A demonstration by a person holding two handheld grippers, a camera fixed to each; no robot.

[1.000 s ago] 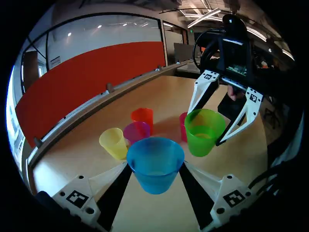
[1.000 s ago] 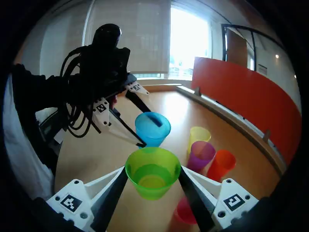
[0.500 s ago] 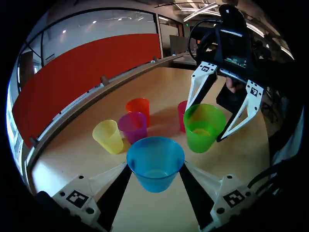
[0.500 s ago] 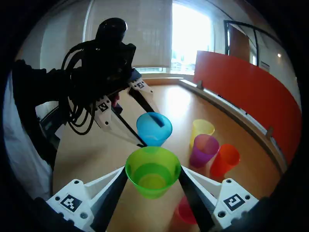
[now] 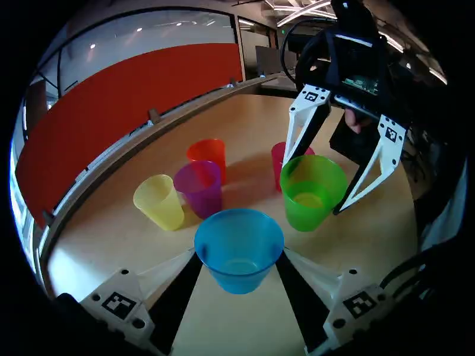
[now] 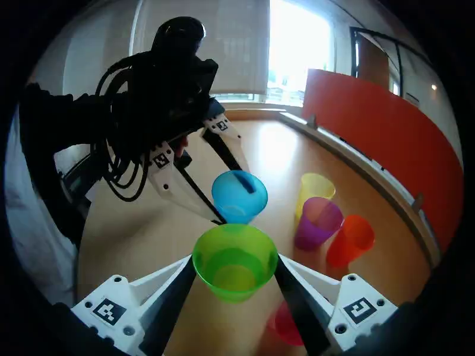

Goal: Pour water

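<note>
Two cups were in play, both upright. Up front, the left gripper pinched the blue cup between its two fingers, right under its own camera. Across from it, the right gripper clamped the green cup the same way, with a little liquid pooled in the bottom. Blue and green sat near each other, rims apart. Four more stood on the wooden table: a yellow cup, a purple cup just beside it, an orange cup behind the purple, and a pink cup half hidden behind the green.
</note>
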